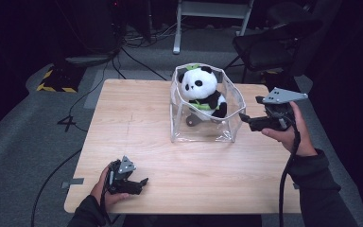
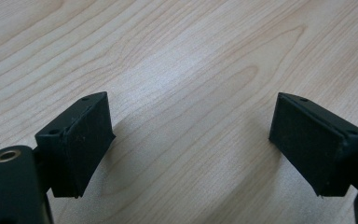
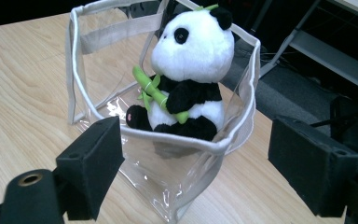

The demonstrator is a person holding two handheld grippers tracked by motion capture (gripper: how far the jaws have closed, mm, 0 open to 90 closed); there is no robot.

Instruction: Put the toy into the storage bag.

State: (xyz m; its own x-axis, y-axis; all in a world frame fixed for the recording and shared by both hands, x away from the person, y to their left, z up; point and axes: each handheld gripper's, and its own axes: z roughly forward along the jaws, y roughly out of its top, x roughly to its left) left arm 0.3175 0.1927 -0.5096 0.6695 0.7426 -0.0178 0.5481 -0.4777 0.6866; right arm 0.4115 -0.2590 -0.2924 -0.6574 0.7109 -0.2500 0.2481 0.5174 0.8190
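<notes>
Two grippers were in play, both with jaws apart and holding nothing. The right gripper [image 1: 242, 116] hovered at the right side of a clear bag [image 1: 227, 101] near the far edge of the worktop [image 1: 137, 118], just beside its white-trimmed rim, likely lined up to take hold of that rim. The left gripper [image 1: 144, 181] rested low by the near-left corner, well apart, seemingly parked out of the way. Inside the bag sat a panda plush [image 1: 201, 90], upright, its long axis vertical, facing roughly the near-left corner and hugging a green bamboo stalk [image 3: 161, 95]. The bag's mouth stood open upward, probably so the toy could be reached.
</notes>
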